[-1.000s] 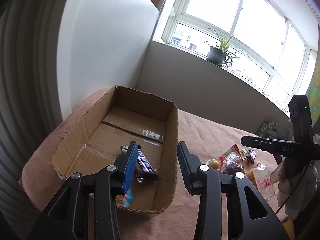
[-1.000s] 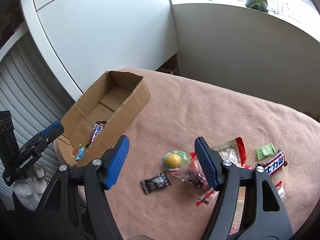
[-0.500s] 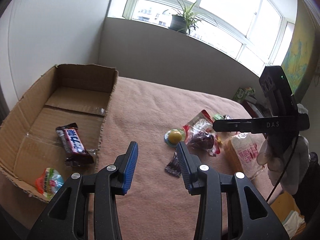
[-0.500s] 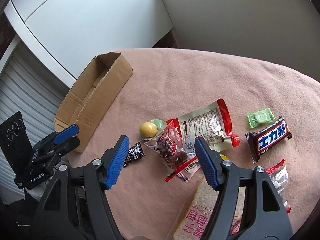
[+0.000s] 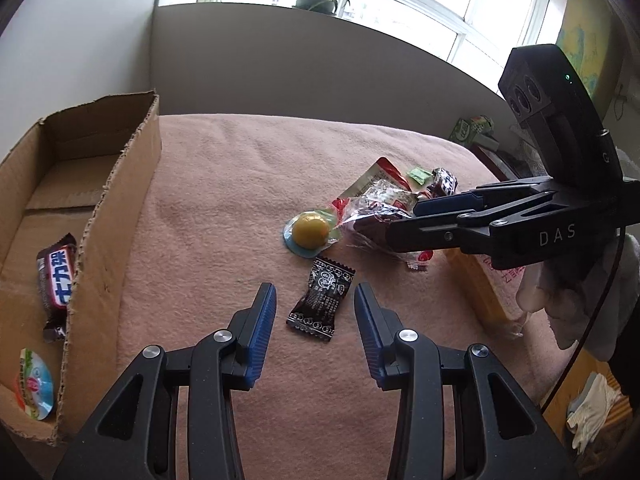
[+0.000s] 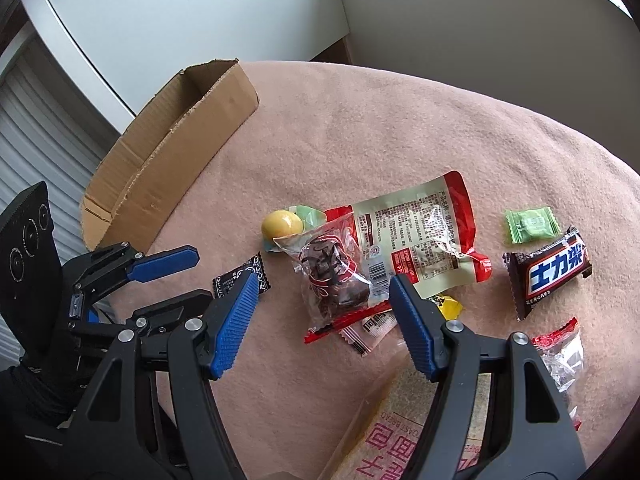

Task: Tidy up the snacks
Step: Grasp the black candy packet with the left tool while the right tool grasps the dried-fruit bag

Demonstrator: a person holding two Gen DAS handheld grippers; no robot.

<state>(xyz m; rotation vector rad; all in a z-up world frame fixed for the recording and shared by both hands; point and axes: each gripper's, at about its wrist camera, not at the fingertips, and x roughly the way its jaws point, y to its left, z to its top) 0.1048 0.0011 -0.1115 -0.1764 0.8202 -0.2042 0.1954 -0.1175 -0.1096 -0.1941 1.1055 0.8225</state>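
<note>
A cardboard box [image 5: 120, 208] [image 6: 180, 148] stands at the left on the pink blanket and holds a brown chocolate bar [image 5: 58, 276] and a small jelly cup [image 5: 34, 384]. My left gripper [image 5: 314, 300] [image 6: 196, 276] is open, its fingers either side of a black candy wrapper [image 5: 322, 302] [image 6: 230, 282] without pressing it. My right gripper [image 6: 323, 284] [image 5: 402, 218] is open over a clear bag of dark plums [image 6: 332, 272]. Beside that bag lie a yellow jelly cup [image 5: 309, 231] [image 6: 281, 223] and a red and cream pouch [image 6: 416, 232].
Further right lie a green candy [image 6: 530, 224], a second chocolate bar [image 6: 548, 272], a clear red-trimmed packet [image 6: 560, 356] and a toast bread bag [image 6: 400, 440]. A gloved hand [image 5: 560, 296] holds the right gripper. The blanket drops off at the near edge.
My left gripper swung right from over the box and came down over the black candy. My right gripper sank closer to the pile, now over the plum bag.
</note>
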